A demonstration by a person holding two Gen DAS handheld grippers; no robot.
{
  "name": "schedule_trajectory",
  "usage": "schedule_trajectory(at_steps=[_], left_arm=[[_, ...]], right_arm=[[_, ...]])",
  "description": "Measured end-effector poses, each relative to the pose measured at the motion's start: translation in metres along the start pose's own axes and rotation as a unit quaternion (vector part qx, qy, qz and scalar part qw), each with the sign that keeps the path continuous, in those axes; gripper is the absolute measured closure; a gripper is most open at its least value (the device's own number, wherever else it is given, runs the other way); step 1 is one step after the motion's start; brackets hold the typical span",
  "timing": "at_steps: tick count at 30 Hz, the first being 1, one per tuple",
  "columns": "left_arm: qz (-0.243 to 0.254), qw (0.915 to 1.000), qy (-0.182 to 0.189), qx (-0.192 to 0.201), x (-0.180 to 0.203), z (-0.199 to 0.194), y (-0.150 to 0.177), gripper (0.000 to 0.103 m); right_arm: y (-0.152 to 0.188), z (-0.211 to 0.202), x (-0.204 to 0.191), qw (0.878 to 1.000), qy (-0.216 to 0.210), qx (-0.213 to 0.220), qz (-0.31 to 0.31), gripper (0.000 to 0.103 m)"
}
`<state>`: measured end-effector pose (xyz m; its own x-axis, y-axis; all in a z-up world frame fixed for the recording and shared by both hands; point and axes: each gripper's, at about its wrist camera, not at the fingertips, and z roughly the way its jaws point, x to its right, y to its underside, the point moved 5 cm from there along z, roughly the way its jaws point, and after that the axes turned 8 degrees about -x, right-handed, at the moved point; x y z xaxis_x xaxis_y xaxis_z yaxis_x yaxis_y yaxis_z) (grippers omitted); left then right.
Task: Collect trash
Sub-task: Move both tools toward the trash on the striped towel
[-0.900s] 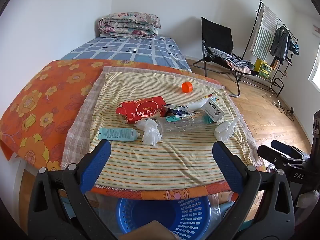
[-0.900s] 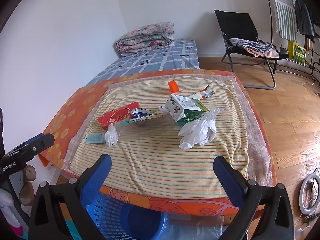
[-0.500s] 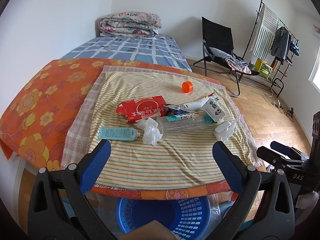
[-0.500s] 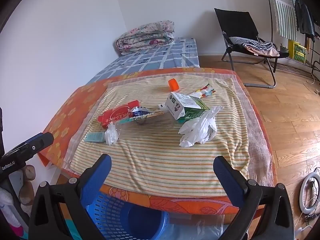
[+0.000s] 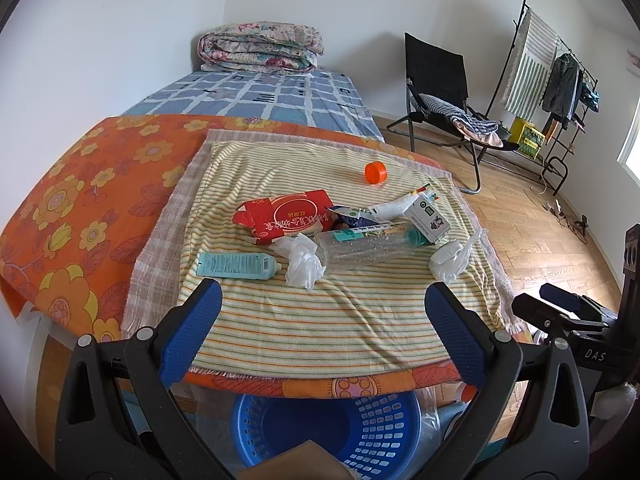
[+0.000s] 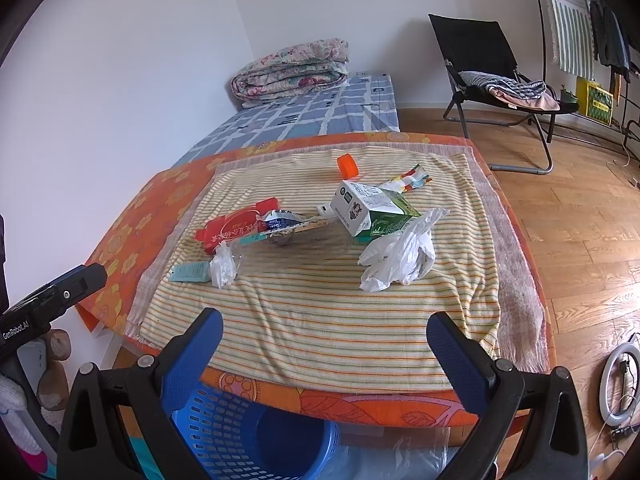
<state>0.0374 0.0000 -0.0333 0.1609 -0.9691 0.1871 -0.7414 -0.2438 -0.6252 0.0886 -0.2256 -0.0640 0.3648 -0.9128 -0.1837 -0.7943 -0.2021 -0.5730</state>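
Note:
Trash lies on a striped cloth (image 5: 304, 320) on the bed: a red box (image 5: 288, 216), a teal tube (image 5: 236, 265), a crumpled white tissue (image 5: 302, 262), a clear plastic bottle (image 5: 368, 242), a milk carton (image 6: 370, 208), a white plastic bag (image 6: 400, 256) and an orange cap (image 5: 375, 172). A blue basket (image 5: 332, 428) stands on the floor below the bed's near edge. My left gripper (image 5: 320, 332) is open and empty, above the basket. My right gripper (image 6: 324, 348) is open and empty, near the bed's edge.
A folded quilt (image 5: 260, 48) lies at the bed's far end. A black folding chair (image 5: 440, 92) and a clothes rack (image 5: 560, 80) stand on the wooden floor to the right. A ring light (image 6: 620, 372) lies on the floor.
Both grippers have shifted very slightly; the trash has not moved.

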Motion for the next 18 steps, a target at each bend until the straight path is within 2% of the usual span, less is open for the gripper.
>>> schedule_trajectory(at_steps=[9,14,18], left_arm=[[-0.003,1.0000,-0.005,-0.005,-0.004,0.000,0.003,0.000],[-0.010,0.9995,-0.027,-0.016,-0.021,0.008,0.011,0.000],[-0.018,0.9985,-0.032,-0.040,-0.039,0.018,0.015,0.000]], right_arm=[[0.000,0.000,0.000,1.000,0.002,0.000,0.000,0.000],[0.000,0.004,0.002,1.000,0.005,0.000,0.003,0.000],[-0.002,0.006,0.007,1.000,-0.017,0.006,0.014,0.000]])
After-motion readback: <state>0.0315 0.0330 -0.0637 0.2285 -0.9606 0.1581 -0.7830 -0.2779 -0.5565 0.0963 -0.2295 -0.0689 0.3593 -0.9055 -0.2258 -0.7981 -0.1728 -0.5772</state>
